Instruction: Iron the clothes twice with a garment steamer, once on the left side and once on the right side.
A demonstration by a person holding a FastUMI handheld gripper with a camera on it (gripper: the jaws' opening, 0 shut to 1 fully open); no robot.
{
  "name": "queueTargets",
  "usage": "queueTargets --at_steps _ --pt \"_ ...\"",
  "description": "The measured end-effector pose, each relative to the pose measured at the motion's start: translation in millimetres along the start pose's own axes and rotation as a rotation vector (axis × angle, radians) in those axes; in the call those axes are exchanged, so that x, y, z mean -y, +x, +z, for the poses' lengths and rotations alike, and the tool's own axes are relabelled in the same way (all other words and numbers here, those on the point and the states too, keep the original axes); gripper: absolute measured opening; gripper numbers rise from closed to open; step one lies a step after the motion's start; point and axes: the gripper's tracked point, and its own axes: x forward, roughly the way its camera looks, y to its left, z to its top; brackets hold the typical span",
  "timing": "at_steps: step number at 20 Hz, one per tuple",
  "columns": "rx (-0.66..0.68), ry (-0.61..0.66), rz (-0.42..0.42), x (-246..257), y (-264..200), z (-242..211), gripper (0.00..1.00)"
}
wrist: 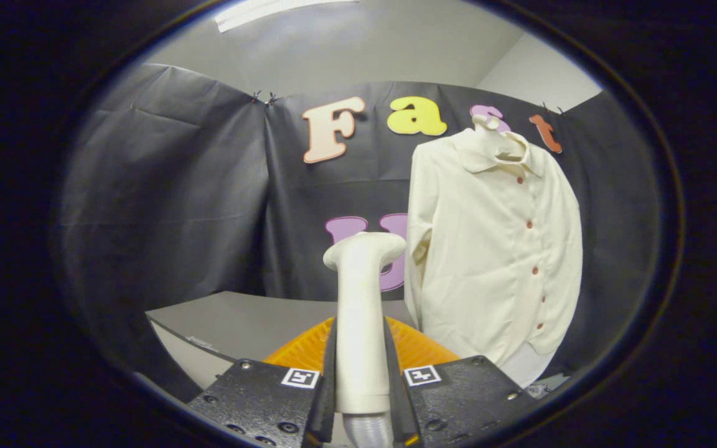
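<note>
A cream-white garment steamer [361, 298] stands upright between my fingers, its head curving right toward the shirt. My gripper [361, 367] is shut on the steamer's handle, both fingers pressing its sides. A ribbed hose leaves the handle's bottom end. A cream button-up shirt [495, 249] with reddish buttons hangs on a hanger beyond the fingers and to the right, its front facing me. The steamer head is short of the shirt's left sleeve, with a small gap between them.
A grey table [246, 320] lies beyond the fingers to the left. An orange ribbed object [417, 348] sits just behind the fingers under the steamer. Black cloth walls close the booth behind the shirt.
</note>
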Motion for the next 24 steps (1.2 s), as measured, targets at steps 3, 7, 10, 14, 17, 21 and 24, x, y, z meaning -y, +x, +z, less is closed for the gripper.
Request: queueTargets --at_steps 3,7,10,14,17,21,24 --pt "0.063 0.016 0.002 28.5 -5.7 16.3 0.35" --pt "0.160 0.045 -0.024 70.8 -1.8 39.4 0.35" --pt "0.198 0.057 -0.046 99.6 8.9 50.8 0.35" --pt "0.236 0.075 -0.104 139.2 29.8 59.3 0.35" --pt "0.280 0.087 -0.166 166.2 41.3 69.1 0.35" --pt "0.322 0.110 -0.157 175.6 52.9 81.5 0.35" --pt "0.315 0.132 -0.143 179.5 62.0 77.5 0.35"
